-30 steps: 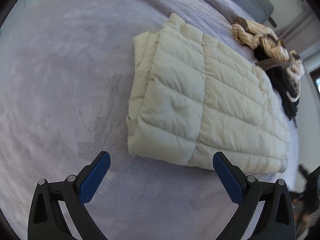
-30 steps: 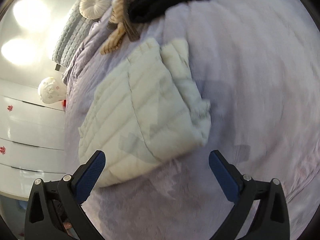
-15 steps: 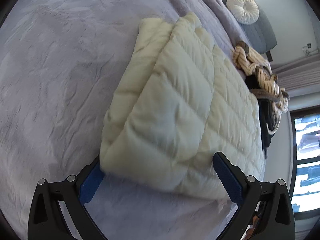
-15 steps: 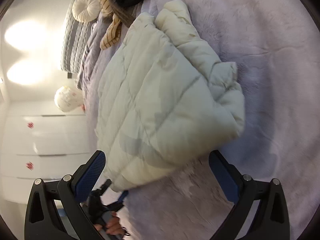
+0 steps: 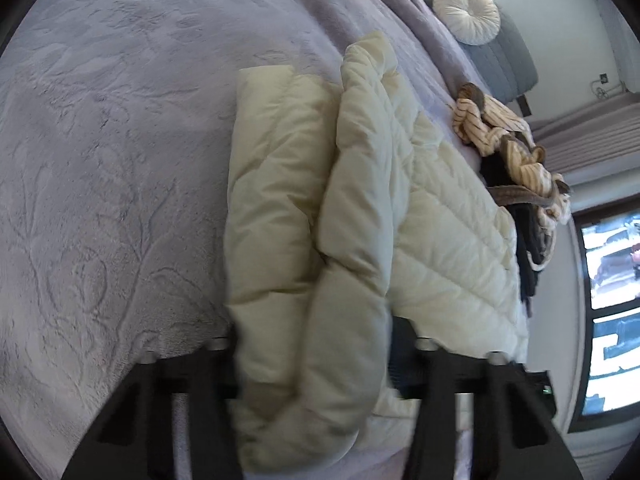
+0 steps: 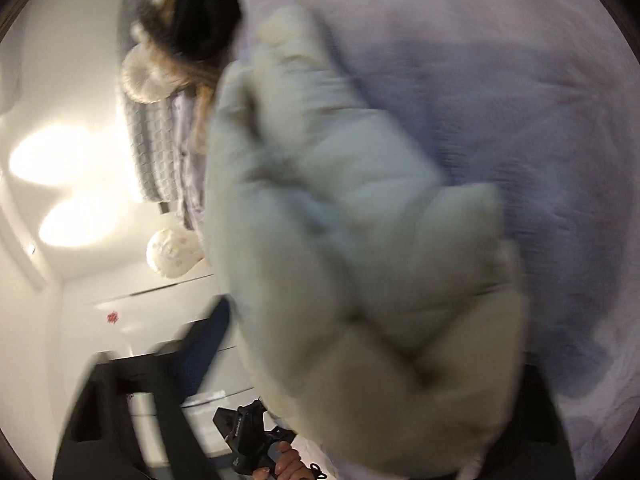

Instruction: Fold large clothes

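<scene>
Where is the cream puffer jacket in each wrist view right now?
Left wrist: cream puffer jacket fills the centre, running down between the left gripper fingers.
Right wrist: the jacket, blurred, fills centre and lower right.
Shared landmark: round white cushion at the bed's head.

right wrist view blurred | jacket (image 5: 360, 240) hides left gripper (image 5: 312, 344) fingertips — grip unclear

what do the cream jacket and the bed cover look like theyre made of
The jacket looks like a quilted puffer: smooth cream shell, likely nylon or polyester, matte with a faint sheen, stitched into puffy padded channels. The filling cannot be seen. The bed cover looks like plush lavender fleece or velvet: its soft nap holds brushed streaks and an embossed leafy pattern.
</scene>
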`<action>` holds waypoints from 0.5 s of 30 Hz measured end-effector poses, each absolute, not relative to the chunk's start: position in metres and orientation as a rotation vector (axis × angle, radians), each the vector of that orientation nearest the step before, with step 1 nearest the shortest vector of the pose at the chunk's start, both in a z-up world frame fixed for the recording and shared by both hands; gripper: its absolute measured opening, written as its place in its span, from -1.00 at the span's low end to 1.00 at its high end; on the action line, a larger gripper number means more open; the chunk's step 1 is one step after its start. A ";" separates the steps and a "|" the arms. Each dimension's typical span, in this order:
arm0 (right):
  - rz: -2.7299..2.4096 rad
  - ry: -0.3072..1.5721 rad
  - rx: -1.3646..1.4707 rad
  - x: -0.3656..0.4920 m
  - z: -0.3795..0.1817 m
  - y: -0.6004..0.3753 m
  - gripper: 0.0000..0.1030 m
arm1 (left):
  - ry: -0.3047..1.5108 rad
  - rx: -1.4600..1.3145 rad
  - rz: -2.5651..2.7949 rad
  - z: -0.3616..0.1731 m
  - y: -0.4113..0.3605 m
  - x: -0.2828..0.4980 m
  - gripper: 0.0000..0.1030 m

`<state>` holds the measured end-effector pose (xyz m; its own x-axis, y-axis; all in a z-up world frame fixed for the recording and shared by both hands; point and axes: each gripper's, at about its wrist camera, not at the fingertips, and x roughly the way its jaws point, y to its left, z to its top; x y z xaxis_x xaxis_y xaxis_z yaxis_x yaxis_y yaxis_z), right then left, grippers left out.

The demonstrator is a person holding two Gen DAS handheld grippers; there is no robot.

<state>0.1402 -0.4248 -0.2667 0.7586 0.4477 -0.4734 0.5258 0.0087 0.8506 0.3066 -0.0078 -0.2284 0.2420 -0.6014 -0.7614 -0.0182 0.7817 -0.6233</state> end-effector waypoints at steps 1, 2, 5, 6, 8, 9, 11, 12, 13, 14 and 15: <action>-0.057 0.780 1.648 0.139 -0.269 -0.424 0.07 | 1.272 -0.569 -0.447 -0.224 -0.009 0.307 -0.32; -0.037 0.763 1.666 0.139 -0.270 -0.423 -0.21 | 1.266 -0.554 -0.457 -0.221 -0.010 0.306 -0.39; -0.009 0.732 1.652 0.142 -0.262 -0.418 -0.42 | 1.239 -0.511 -0.483 -0.207 -0.013 0.302 -0.44; 0.002 0.722 1.654 0.143 -0.260 -0.416 -0.47 | 1.234 -0.513 -0.494 -0.202 -0.012 0.300 -0.44; 0.018 0.707 1.652 0.141 -0.257 -0.414 -0.51 | 1.229 -0.522 -0.515 -0.194 -0.007 0.295 -0.44; 0.029 0.701 1.648 0.140 -0.254 -0.412 -0.51 | 1.228 -0.521 -0.528 -0.190 -0.005 0.291 -0.44; 0.049 0.699 1.642 0.135 -0.248 -0.407 -0.52 | 1.228 -0.511 -0.551 -0.181 0.001 0.280 -0.44; 0.056 0.699 1.642 0.134 -0.246 -0.406 -0.52 | 1.232 -0.502 -0.564 -0.176 0.003 0.273 -0.44; 0.062 0.700 1.642 0.131 -0.244 -0.403 -0.52 | 1.237 -0.493 -0.578 -0.172 0.006 0.266 -0.44; 0.068 0.703 1.643 0.124 -0.241 -0.399 -0.52 | 1.242 -0.487 -0.587 -0.169 0.008 0.259 -0.44; 0.071 0.706 1.646 0.121 -0.242 -0.400 -0.52 | 1.249 -0.478 -0.597 -0.165 0.011 0.250 -0.44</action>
